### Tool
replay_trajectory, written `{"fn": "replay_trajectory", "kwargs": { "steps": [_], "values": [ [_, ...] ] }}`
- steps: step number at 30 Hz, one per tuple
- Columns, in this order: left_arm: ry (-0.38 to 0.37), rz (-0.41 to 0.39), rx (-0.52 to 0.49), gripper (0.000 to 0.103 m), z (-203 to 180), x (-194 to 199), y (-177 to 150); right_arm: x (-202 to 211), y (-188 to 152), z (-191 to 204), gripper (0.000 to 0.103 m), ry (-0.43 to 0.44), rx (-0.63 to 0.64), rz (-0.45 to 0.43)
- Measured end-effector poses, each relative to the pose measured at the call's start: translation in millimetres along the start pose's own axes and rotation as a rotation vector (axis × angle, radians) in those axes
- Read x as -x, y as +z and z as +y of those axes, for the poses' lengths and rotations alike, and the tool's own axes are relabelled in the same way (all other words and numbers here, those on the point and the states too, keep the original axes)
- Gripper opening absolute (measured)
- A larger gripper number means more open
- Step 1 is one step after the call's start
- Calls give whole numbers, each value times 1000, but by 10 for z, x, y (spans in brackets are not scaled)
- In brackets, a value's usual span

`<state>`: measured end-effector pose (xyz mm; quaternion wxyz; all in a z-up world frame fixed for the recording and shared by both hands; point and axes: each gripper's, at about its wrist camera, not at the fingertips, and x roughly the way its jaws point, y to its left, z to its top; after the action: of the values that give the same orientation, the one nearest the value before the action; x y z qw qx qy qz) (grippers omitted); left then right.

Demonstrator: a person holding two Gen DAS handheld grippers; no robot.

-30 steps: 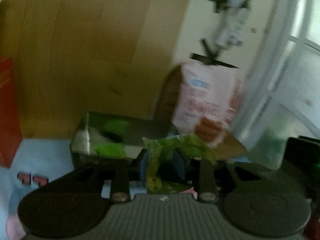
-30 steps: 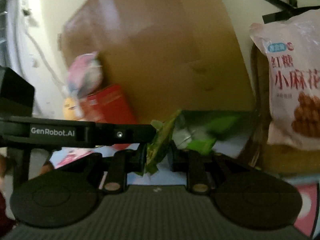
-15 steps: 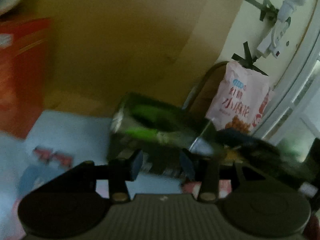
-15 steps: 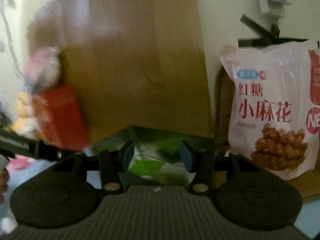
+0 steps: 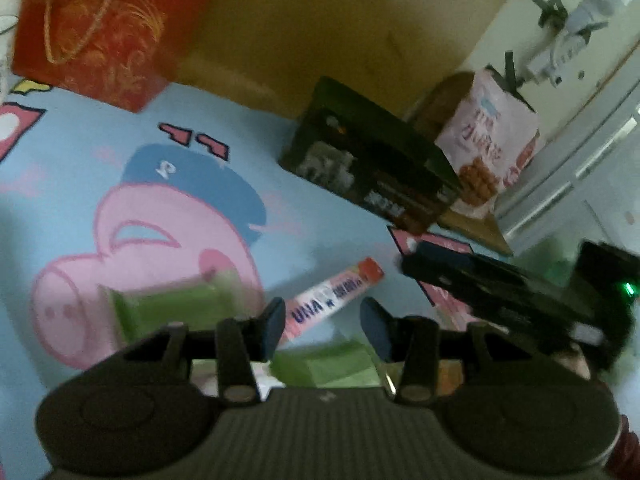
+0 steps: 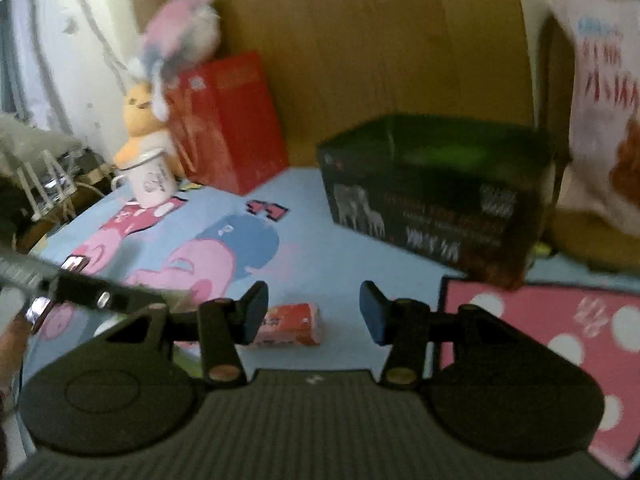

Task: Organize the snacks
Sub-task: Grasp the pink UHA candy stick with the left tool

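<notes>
My left gripper (image 5: 323, 326) is open and empty above the blue cartoon mat (image 5: 120, 184). A pink and red snack stick pack (image 5: 334, 298) lies just ahead of it, with green packets (image 5: 172, 308) beside and under the fingers. My right gripper (image 6: 314, 316) is open and empty; the same pink pack (image 6: 290, 324) lies on the mat between its fingers. A dark open box (image 6: 436, 184) holding green packets stands beyond; it also shows in the left wrist view (image 5: 368, 160). The right gripper's body (image 5: 500, 292) shows at the right of the left wrist view.
A pink snack bag (image 5: 488, 148) leans behind the box, also in the right wrist view (image 6: 604, 120). A red gift bag (image 6: 228, 120), a plush toy (image 6: 140, 120) in a white mug (image 6: 150, 178) and a wooden board (image 6: 380, 40) stand at the back.
Both grippers let go of the green packet at the box, opened, and pulled back and down toward the mat. Both views now look at the pink stick pack.
</notes>
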<state>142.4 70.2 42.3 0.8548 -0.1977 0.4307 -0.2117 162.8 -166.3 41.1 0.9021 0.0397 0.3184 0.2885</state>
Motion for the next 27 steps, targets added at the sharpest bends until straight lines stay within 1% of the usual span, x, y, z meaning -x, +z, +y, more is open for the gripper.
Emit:
{"fn": "replay_trajectory", "kwargs": {
  "steps": [1, 2, 3, 4, 5, 6, 8, 10, 11, 12, 13, 14, 15, 16, 17, 18, 19, 20, 21, 22, 24, 26, 27],
  "values": [
    [8, 19, 3, 42, -16, -41, -5, -79, 19, -15, 53, -5, -30, 21],
    [19, 39, 4, 38, -41, -92, -15, -168, 44, -68, 53, -5, -72, 49],
    [32, 34, -4, 39, -77, -114, -21, -232, 46, -108, 49, 7, -116, 78],
    [47, 33, -19, 39, -125, -127, -17, -310, 39, -159, 39, 36, -170, 119],
    [51, 37, -20, 39, -156, -140, -17, -327, 15, -191, 37, 78, -218, 127],
    [31, 49, -7, 38, -171, -170, -8, -290, -45, -178, 35, 94, -245, 135],
    [-2, 78, 18, 37, -175, -273, 2, -198, -70, -127, 30, 81, -226, 124],
    [6, 119, 25, 36, -179, -471, -18, -115, -110, -141, 27, 80, -219, 119],
    [10, 107, 17, 32, -185, -527, -31, -66, -141, -162, 26, 83, -226, 120],
    [20, 102, 11, 32, -202, -547, -20, -26, -157, -173, 25, 76, -226, 118],
    [15, 105, 24, 32, -205, -539, -1, -3, -162, -163, 24, 54, -203, 111],
    [-10, 94, 36, 33, -206, -494, 16, 49, -169, -119, 24, 29, -142, 86],
    [-30, 70, 30, 34, -219, -407, 38, 107, -168, -79, 27, 17, -89, 62],
    [-20, 43, 18, 36, -234, -315, 51, 135, -157, -48, 27, 12, -46, 48],
    [6, 11, 5, 41, -242, -208, 59, 174, -137, -13, 27, 23, 6, 43],
    [37, -12, -4, 43, -234, -115, 58, 180, -118, 17, 33, 35, 47, 48],
    [69, -22, -4, 45, -210, -47, 50, 168, -101, 55, 43, 37, 90, 51],
    [91, -20, 5, 45, -171, -8, 41, 147, -91, 100, 51, 35, 138, 51],
    [106, -10, 18, 45, -132, 5, 26, 98, -85, 147, 67, 38, 190, 56],
    [116, 5, 30, 45, -91, -6, 12, 30, -84, 197, 79, 37, 245, 66],
    [142, 29, 54, 45, -28, -74, -23, -148, -94, 320, 81, 18, 378, 78],
    [126, 47, 87, 45, 51, -139, -37, -322, -101, 392, 82, 9, 457, 91],
    [112, 58, 105, 45, 78, -185, -27, -386, -88, 391, 74, 33, 455, 116]
  ]
}}
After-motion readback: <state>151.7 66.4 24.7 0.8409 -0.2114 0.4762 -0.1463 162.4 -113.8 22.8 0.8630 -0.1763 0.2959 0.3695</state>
